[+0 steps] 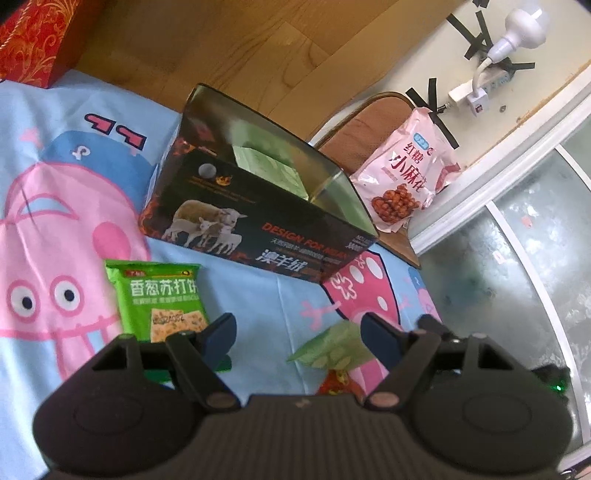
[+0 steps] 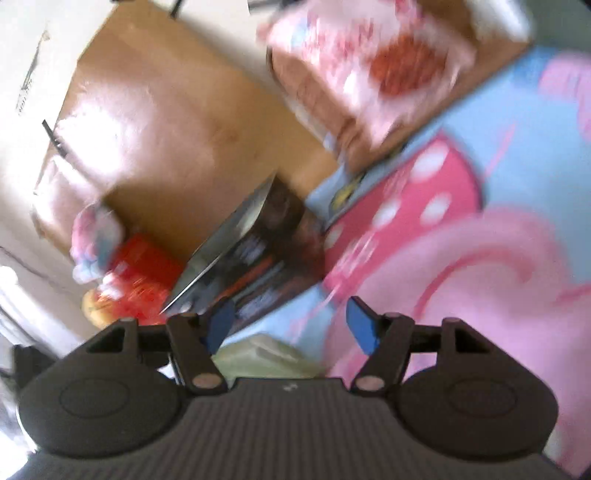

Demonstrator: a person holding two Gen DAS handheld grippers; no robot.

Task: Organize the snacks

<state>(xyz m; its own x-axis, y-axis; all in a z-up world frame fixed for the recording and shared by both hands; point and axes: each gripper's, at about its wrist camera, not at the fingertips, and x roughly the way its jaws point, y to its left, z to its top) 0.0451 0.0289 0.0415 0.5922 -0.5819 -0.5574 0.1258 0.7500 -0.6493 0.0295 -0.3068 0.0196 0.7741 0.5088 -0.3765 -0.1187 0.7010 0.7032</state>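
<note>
Black box point(image 1: 258, 206) open — green packet point(image 1: 269, 166) inside. Left gripper point(image 1: 299, 332), right gripper point(image 2: 291, 325) — jaws apart, empty.

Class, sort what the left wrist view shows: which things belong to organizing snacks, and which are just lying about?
Belongs to the job:
green scallion cracker packet
pink twisted-dough snack bag
open black sheep-printed cardboard box
pale green packet in box

Lying about:
white light bulb
white power strip
red patterned gift box

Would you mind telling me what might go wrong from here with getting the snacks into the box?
1. The pink twist-snack bag leans on the brown chair off the blue cartoon cloth; it may slide off.
2. The right wrist view is blurred, so aiming the open right gripper is risky.
3. The open left gripper could nudge the green cracker packet.
</note>
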